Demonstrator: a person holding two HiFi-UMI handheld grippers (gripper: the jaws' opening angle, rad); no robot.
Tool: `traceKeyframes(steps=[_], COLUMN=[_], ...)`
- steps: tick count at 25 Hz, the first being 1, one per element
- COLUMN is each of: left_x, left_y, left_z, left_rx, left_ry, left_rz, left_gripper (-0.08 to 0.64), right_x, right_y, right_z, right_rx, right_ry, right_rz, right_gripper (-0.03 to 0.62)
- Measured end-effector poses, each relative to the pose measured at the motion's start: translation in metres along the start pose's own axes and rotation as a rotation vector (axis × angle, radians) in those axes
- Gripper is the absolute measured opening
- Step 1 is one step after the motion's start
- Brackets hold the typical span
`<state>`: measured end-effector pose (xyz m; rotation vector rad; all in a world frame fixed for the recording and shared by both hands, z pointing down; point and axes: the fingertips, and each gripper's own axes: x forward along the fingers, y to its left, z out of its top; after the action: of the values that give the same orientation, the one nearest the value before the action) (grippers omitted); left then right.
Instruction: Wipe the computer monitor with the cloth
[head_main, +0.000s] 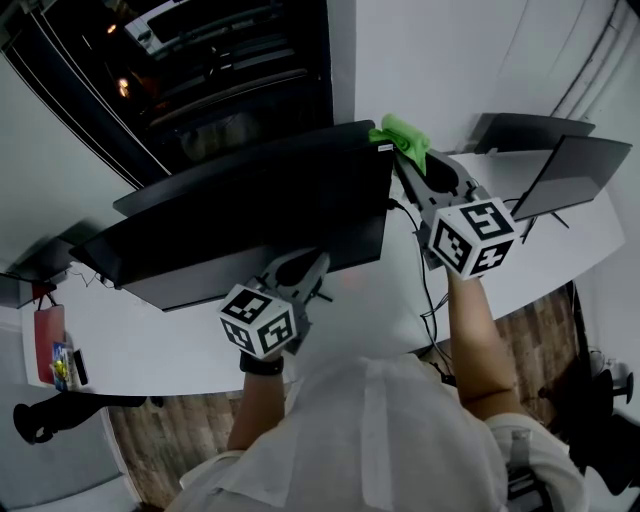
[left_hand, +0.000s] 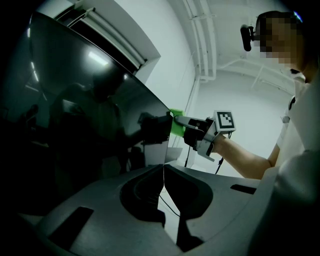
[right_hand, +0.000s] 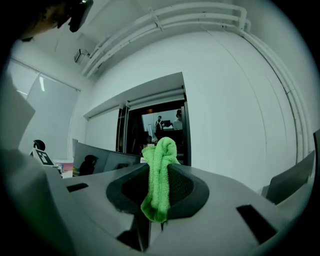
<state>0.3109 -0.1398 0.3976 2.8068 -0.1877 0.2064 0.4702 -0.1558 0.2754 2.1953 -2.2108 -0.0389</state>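
Observation:
The dark computer monitor (head_main: 260, 210) stands on the white desk (head_main: 150, 340), and its glossy screen (left_hand: 75, 125) fills the left of the left gripper view. My right gripper (head_main: 415, 165) is at the monitor's upper right corner, shut on a bunched green cloth (head_main: 405, 140). The cloth (right_hand: 159, 175) hangs folded between the jaws of the right gripper (right_hand: 157, 200). My left gripper (head_main: 305, 268) is at the monitor's lower edge. In its own view the left gripper (left_hand: 163, 185) has its jaws closed on that thin edge. The cloth (left_hand: 176, 122) touches the screen's far edge.
Two more dark monitors (head_main: 575, 170) stand at the desk's right end. Black cables (head_main: 428, 290) run down the desk behind the right gripper. A red item (head_main: 48, 340) lies at the desk's left end. A dark doorway with shelving (head_main: 200, 70) is behind the monitor.

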Motion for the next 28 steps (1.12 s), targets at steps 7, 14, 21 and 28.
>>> traceKeyframes(steps=[7, 14, 21, 28], left_x=[0.0, 0.002, 0.004, 0.008], left_y=[-0.002, -0.004, -0.006, -0.006], left_z=[-0.003, -0.006, -0.008, -0.012], left_rx=[-0.003, -0.009, -0.013, -0.018], left_ry=[0.003, 0.004, 0.011, 0.02], left_rz=[-0.007, -0.012, -0.019, -0.024], left_gripper=[0.017, 0.017, 0.017, 0.017], right_x=[-0.001, -0.003, -0.006, -0.007], right_y=[0.002, 0.005, 0.007, 0.01], right_z=[-0.016, -0.036, -0.05, -0.07], right_rx=[0.051, 0.044, 0.002, -0.025], right_ry=[0.025, 0.07, 0.107, 0.154], right_rz=[0.02, 0.019, 0.008, 0.007], right_gripper=[0.074, 0.074, 0.074, 0.074])
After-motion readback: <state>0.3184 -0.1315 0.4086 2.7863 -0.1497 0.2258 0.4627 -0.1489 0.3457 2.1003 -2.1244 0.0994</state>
